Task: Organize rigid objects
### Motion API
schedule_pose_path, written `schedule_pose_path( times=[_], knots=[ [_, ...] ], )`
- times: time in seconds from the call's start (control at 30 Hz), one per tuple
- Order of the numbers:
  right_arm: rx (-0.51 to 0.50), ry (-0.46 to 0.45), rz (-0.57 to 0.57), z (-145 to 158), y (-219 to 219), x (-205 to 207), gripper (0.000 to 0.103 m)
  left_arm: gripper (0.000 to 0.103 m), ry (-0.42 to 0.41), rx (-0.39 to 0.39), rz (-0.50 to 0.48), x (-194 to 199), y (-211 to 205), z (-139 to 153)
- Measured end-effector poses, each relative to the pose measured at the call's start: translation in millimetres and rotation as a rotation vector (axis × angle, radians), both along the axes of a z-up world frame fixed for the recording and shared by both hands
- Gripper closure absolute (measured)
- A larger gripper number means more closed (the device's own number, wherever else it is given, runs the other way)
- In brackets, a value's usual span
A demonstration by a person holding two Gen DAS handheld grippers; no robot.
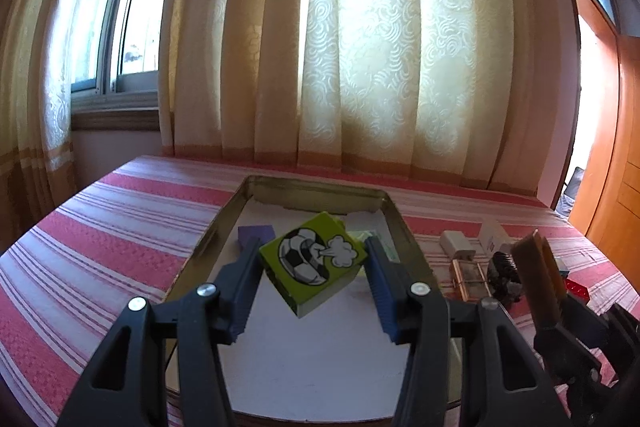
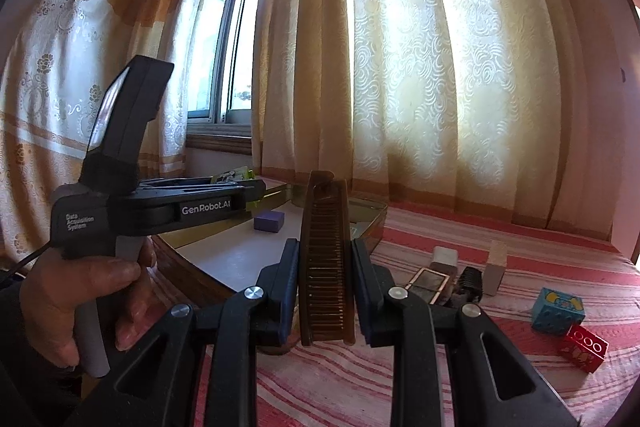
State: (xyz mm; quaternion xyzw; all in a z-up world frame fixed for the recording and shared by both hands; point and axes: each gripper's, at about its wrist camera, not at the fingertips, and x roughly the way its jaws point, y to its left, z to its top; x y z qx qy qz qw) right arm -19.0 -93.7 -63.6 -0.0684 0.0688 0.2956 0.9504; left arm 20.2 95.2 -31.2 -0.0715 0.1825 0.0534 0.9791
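Placement step, judged midway. Left gripper (image 1: 312,267) clamped on green football block (image 1: 314,259), held tilted above tray (image 1: 394,223), purple block (image 1: 256,233) near its far left corner. Next: lower, then release. Right gripper (image 2: 325,283) clamped on brown comb (image 2: 326,251), upright, beside tray's right edge.

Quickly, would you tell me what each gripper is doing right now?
Left gripper: closed on the green football-print block.
Right gripper: closed on the brown plastic comb.
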Motion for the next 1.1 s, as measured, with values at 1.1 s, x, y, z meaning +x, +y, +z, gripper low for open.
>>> schedule_pose_path(
  times=[1.1],
  knots=[
    [-0.163, 0.25, 0.068, 27, 89, 118, 0.075, 0.052, 0.315, 0.112, -0.031, 71, 36, -4]
  ],
)
